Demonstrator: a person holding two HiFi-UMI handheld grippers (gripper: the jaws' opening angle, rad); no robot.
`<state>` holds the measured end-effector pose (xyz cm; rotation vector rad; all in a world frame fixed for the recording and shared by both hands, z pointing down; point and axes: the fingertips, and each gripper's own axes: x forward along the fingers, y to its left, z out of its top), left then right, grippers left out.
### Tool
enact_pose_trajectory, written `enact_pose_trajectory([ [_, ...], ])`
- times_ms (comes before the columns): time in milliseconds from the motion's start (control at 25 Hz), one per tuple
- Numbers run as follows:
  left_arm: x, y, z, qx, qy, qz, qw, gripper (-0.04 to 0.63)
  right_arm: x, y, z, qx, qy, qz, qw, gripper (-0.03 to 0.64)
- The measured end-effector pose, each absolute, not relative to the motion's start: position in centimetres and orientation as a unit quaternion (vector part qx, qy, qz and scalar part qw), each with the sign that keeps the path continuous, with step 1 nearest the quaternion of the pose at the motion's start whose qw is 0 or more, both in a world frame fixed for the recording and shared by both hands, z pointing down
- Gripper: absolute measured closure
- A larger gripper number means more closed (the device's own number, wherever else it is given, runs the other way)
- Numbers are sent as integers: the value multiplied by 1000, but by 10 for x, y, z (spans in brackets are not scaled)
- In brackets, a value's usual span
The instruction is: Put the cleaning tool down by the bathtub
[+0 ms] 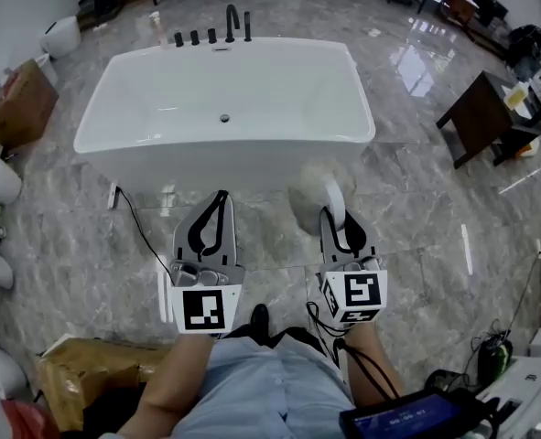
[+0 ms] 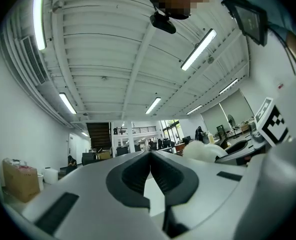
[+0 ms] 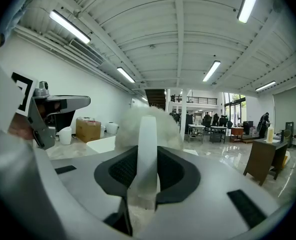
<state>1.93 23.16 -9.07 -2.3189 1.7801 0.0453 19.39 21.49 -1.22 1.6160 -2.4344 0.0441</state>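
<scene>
Forearms and two marker cubes, the left marker cube (image 1: 203, 309) and the right marker cube (image 1: 357, 297), are sitting closest to the head camera, each on its own hand-held gripper.

The right hand-held gripper (image 1: 334, 216) is clamping the cleaning tool (image 1: 312, 193) by its white strap-like handle. In the right gripper view the jaws are standing only as wide as that handle (image 3: 146, 149), with the pads pressing on both sides. The fluffy pale head (image 3: 148, 121) is sticking out just past the tips.

The left hand-held gripper (image 1: 222, 195) is carrying nothing. In the left gripper view its jaws are meeting at the tips, with only the open room beyond.

The bathtub (image 1: 233, 167) is lying straight ahead of both hand-held grippers, its front wall just beyond their tips. The tool head is hanging between the right hand-held gripper and that wall, over the grey marble floor (image 1: 416, 236). A black cable (image 1: 137, 227) is trailing on the floor ahead and to the left of the left hand-held gripper.

Step in hand looks like bringing the tool up to the tub, with the set-down not yet started. The next move is probably calling for the right hand-held gripper to lower to the bare floor just ahead of it. The head should rest beside the tub wall before the jaws open and back off. The left hand-held gripper only needs to stay clear of the cable.
</scene>
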Motion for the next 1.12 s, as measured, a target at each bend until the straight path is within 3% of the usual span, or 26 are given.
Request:
enact_pose_trajectory([
  [1120,99,-3,-37,-794,602,-47,78,578,255,-17,36,511,-849,52,125,512],
])
